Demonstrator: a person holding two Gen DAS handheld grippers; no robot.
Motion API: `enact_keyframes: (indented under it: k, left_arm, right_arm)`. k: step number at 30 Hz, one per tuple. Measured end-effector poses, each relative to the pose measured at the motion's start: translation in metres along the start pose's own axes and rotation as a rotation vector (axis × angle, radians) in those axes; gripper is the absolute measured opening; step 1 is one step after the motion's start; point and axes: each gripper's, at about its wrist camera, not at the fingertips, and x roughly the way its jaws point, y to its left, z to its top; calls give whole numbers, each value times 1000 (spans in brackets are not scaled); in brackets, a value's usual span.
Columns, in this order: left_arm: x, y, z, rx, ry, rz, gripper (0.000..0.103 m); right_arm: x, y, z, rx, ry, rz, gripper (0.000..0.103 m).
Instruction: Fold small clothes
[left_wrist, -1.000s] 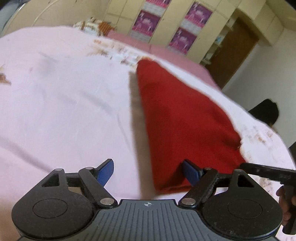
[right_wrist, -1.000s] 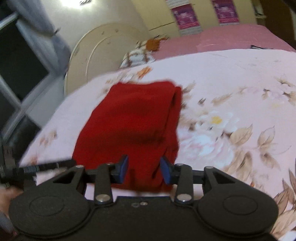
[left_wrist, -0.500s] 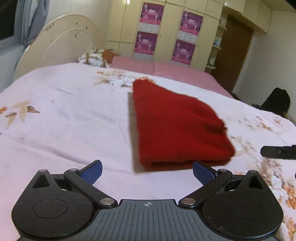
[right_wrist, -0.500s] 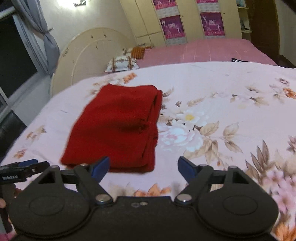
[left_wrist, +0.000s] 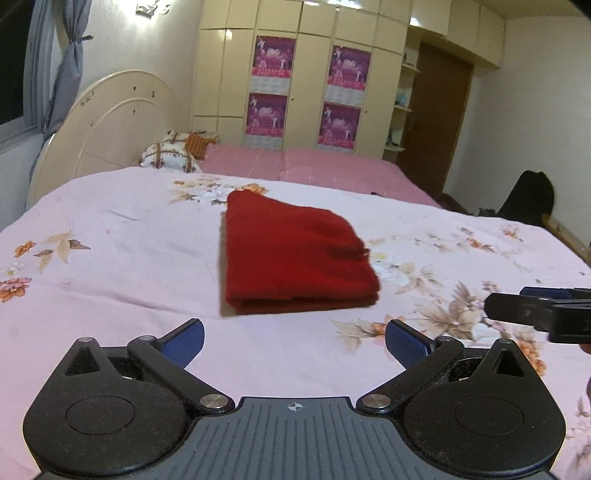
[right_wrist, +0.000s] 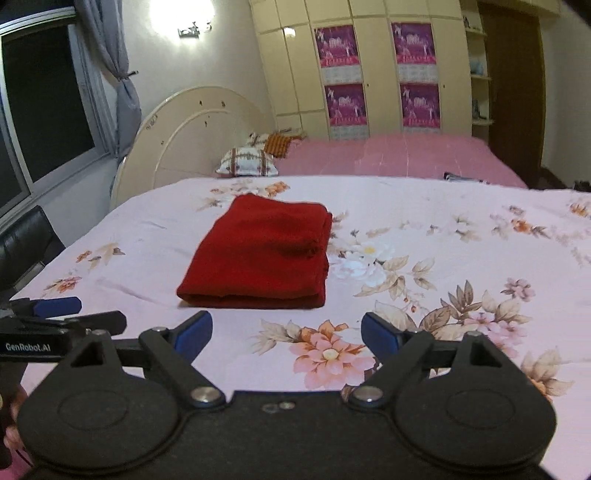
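- The red garment lies folded into a compact rectangle on the floral bedspread, near the middle of the bed, its doubled edge facing the cameras.
- The left gripper has its jaws spread as wide as they go, with nothing between them; the garment sits well ahead of the blue pads, not touching them.
- The right gripper is still widening its jaws, and only bare bedspread shows in the gap; the garment lies ahead and slightly to the left in that view.
- Change over the last second: the right jaws were nearly pinched over the near edge of the cloth, and the left pads sat just at its near corner. Both have let go and drawn back and upward, so the garment now appears smaller and whole in each view.
- The garment keeps its folded shape after release; no layer has sprung open, though a small dark pucker shows on the top layer near its right edge.
- Each gripper shows at the edge of the other's view, level with one another and apart from the cloth.
- Judgement: the fold on this piece looks finished and both tools are withdrawing. No second garment is visible on the bed, so whether more folding remains cannot be told.
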Motion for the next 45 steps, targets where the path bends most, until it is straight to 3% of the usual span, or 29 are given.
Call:
enact_keyframes:
  k: [6, 16, 45]
  left_arm:
    - [-29, -11, -8, 20, -28, -15, 103]
    - [-47, -22, -17, 25, -38, -21, 103]
    - [-46, -27, -13, 31, -45, -41, 103]
  right_arm:
    - [-24, 8, -11, -10, -54, -86, 87]
    - [-41, 13, -22, -15, -77, -78, 88]
    - [-45, 14, -28, -9, -84, -107, 88]
